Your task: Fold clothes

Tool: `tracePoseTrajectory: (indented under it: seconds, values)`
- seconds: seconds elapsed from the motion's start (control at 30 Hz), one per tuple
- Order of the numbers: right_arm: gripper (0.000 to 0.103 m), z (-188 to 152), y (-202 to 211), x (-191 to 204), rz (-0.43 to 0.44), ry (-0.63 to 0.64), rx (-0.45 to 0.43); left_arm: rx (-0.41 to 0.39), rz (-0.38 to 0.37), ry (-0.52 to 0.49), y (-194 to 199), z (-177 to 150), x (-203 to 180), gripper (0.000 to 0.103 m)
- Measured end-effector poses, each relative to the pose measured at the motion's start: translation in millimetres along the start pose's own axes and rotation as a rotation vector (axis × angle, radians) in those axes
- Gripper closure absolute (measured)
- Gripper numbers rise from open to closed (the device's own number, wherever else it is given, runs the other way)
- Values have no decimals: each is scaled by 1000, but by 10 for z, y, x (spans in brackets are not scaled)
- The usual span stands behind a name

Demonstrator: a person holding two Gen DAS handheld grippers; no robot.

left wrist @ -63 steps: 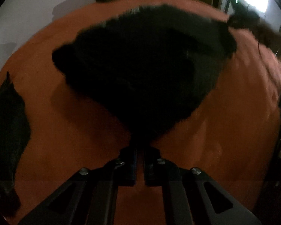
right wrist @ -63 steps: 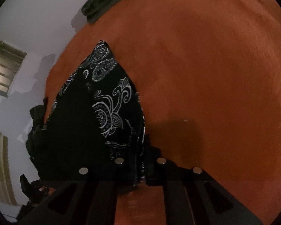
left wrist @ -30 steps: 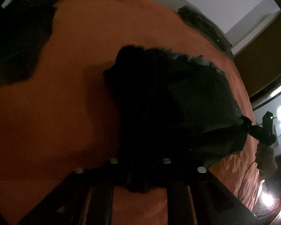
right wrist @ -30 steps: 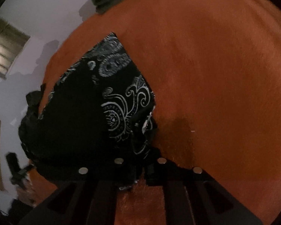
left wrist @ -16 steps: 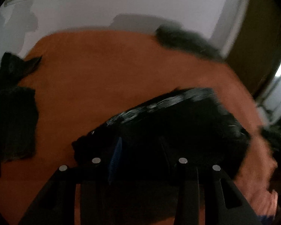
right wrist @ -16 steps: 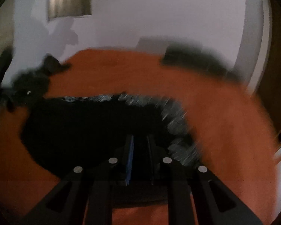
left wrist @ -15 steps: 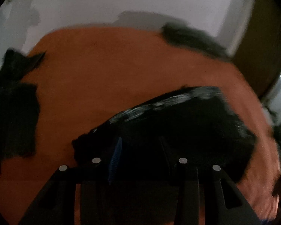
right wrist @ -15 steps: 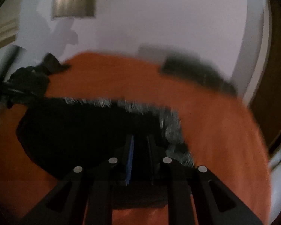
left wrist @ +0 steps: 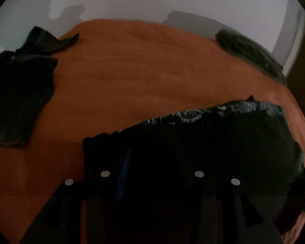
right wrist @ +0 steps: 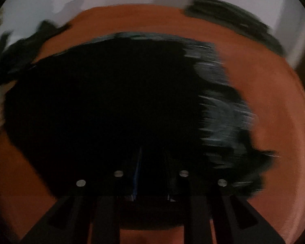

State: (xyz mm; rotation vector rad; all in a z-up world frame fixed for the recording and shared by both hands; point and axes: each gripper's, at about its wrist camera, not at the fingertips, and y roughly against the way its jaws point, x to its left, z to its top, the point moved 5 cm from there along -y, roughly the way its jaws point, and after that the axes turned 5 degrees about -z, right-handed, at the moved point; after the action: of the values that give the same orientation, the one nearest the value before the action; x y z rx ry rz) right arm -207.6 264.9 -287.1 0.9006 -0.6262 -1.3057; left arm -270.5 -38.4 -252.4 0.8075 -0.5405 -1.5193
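1. Lying on the orange bedspread (left wrist: 152,71), the black paisley-print garment (left wrist: 223,134) spreads in front of both grippers.
2. Left gripper (left wrist: 152,162): jaws stand apart over the dark cloth; I cannot tell whether they pinch it.
3. Right gripper (right wrist: 152,162): jaws are opening above the blurred black fabric, narrow gap, contact unclear.
4. Another dark garment (left wrist: 16,93) lies at the left; a dark green bundle (left wrist: 252,52) at the far right edge.

Bare orange bedspread (left wrist: 152,65) between garments (left wrist: 16,93)

Motion blur smears the black paisley cloth (right wrist: 116,105) and far clothes (right wrist: 233,20).
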Motion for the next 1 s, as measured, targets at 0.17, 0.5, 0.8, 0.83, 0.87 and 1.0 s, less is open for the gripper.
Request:
tracePoseTrajectory:
  seconds: [0.17,0.5,0.8,0.83,0.87,1.0]
  values:
    - [99,147,-31,-576,-69,-87,14,17,13,-2,109,27,52,63]
    - [17,1979,-218,413,365,175,-108,-35,-16,-40,381,342,-84,33]
    - [103,2335,-1038,789,153,246,30,46,8,108,-12,194,402,32]
    - [103,2367,-1054,767,162,225,30,44,8,118,0,204,432,32]
    - [103,2414,-995,751,154,230,3,43,11,124,12,213,457,32]
    - [103,2543,-714,678,274,197,-65,42,-5,115,55,205,468,32]
